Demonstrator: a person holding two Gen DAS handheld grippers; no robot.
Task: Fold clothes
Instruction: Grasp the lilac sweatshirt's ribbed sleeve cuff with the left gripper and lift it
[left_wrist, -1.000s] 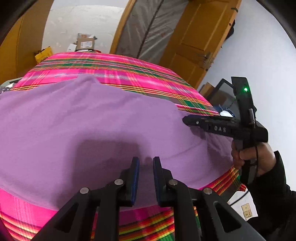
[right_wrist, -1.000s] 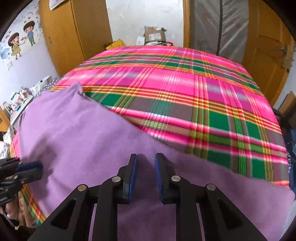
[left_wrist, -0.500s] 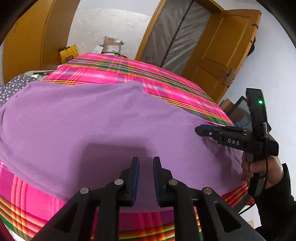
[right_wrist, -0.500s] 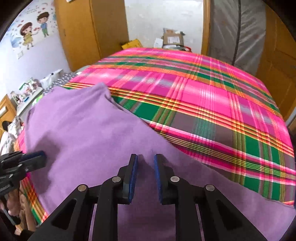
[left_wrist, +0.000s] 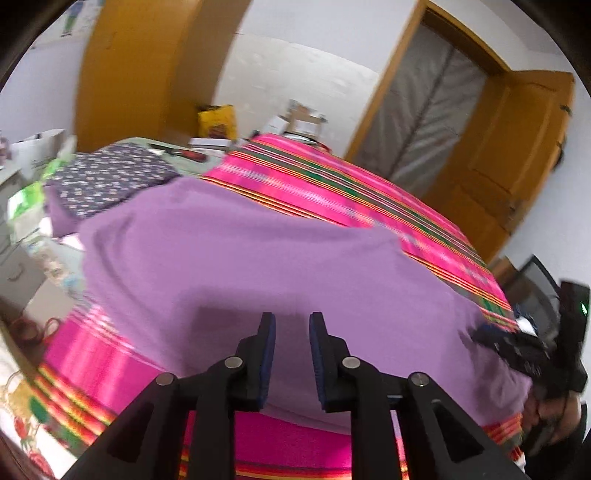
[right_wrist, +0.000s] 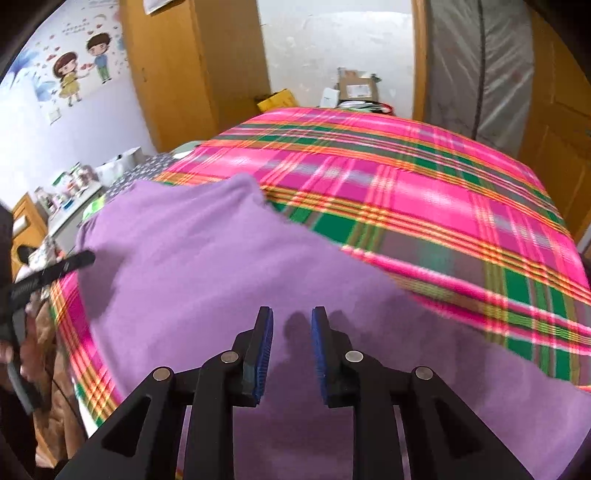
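A purple garment (left_wrist: 258, 273) lies spread flat over the near part of a bed with a pink plaid cover (left_wrist: 332, 188). My left gripper (left_wrist: 291, 350) hovers above the garment's near edge, its jaws opening with nothing between them. In the right wrist view the same purple garment (right_wrist: 221, 277) fills the near half of the plaid cover (right_wrist: 406, 192). My right gripper (right_wrist: 291, 350) hangs over it, its jaws opening and empty too. Each gripper shows in the other's view: the right gripper (left_wrist: 517, 354) at the garment's right end, the left gripper (right_wrist: 55, 269) at its left edge.
A dark patterned cloth (left_wrist: 107, 177) lies at the bed's far left corner. Cardboard boxes (right_wrist: 358, 88) and a yellow bag (left_wrist: 218, 122) stand beyond the bed. A wooden wardrobe (right_wrist: 177, 66), a wooden door (left_wrist: 509, 155) and a cluttered side table (right_wrist: 70, 184) surround it.
Both grippers' jaws have spread wider. The left gripper has swung left, bringing the bed's left side and patterned cloth into view. The right gripper has shifted a little over the garment.
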